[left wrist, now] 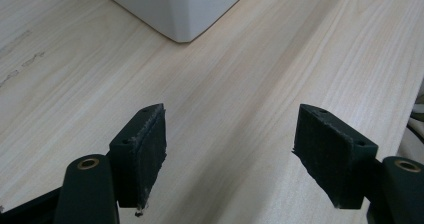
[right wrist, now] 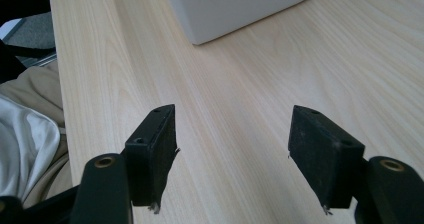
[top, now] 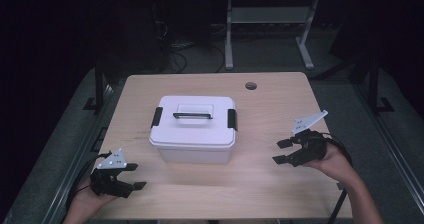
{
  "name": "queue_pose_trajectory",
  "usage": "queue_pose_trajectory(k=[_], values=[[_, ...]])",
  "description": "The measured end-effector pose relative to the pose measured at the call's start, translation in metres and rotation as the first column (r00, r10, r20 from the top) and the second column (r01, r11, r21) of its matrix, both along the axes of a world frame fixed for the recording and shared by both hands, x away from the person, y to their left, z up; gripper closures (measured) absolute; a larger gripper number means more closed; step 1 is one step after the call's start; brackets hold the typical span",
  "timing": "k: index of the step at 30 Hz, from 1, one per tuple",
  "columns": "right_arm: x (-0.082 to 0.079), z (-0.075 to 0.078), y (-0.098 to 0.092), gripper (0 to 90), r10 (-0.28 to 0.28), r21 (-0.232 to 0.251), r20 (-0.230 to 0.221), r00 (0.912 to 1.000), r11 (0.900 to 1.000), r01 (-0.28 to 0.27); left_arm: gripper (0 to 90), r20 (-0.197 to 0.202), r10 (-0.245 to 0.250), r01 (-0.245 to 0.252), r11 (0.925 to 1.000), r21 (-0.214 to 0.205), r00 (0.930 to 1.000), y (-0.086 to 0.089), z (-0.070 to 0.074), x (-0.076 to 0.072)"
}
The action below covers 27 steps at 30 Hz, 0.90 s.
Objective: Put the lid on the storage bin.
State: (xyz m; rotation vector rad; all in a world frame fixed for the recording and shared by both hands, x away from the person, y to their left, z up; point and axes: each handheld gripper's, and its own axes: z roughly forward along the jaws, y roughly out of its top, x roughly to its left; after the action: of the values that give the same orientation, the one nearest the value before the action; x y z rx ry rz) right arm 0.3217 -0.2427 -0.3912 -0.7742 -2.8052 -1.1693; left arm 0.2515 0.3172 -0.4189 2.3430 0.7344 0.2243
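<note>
Wooden table, grey desk frame behind

Overhead forward; gripper views share box.

the white lidded box was the one obstacle on your table, sitting in the middle with its black carry handle lying flat on the lid and a black latch on each short side. bare wood ran between it and your left gripper, which sat near the front left corner with jaws apart and nothing between them. your right gripper hung to the box's right, jaws likewise apart, with open tabletop between it and that latch side. behind the box the surface lay free to the far edge, apart from a small round hole.
</note>
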Motion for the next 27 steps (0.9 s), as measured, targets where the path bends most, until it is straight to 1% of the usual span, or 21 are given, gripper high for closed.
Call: queue_pose_trajectory(k=[10, 15, 21, 23, 27], values=[[-0.007, -0.007, -0.012, 34.7, -0.022, 0.014, -0.004, 0.9997, 0.9997, 0.022, 28.9, 0.005, 0.004, -0.004, 1.0000, -0.003, 1.0000, 0.001, 0.001, -0.001], [-0.009, -0.009, -0.017, 34.5, -0.035, 0.024, -0.011, 0.9993, 0.9991, 0.035, 28.9, 0.000, 0.009, -0.009, 0.9999, -0.008, 1.0000, 0.001, 0.000, 0.000], [-0.012, -0.015, -0.019, 33.8, -0.039, 0.026, -0.019, 0.9990, 0.9989, 0.039, 28.9, 0.007, 0.009, -0.009, 0.9999, -0.009, 0.9999, 0.002, 0.001, -0.001], [-0.014, -0.017, -0.020, 33.6, -0.039, 0.022, -0.021, 0.9990, 0.9990, 0.039, 28.9, 0.004, 0.013, -0.013, 0.9999, -0.010, 0.9999, 0.003, 0.000, 0.000], [-0.016, -0.015, -0.020, 33.5, -0.040, 0.028, -0.015, 0.9991, 0.9988, 0.040, 28.9, 0.001, 0.012, -0.012, 0.9999, -0.007, 0.9999, 0.002, -0.001, 0.000]])
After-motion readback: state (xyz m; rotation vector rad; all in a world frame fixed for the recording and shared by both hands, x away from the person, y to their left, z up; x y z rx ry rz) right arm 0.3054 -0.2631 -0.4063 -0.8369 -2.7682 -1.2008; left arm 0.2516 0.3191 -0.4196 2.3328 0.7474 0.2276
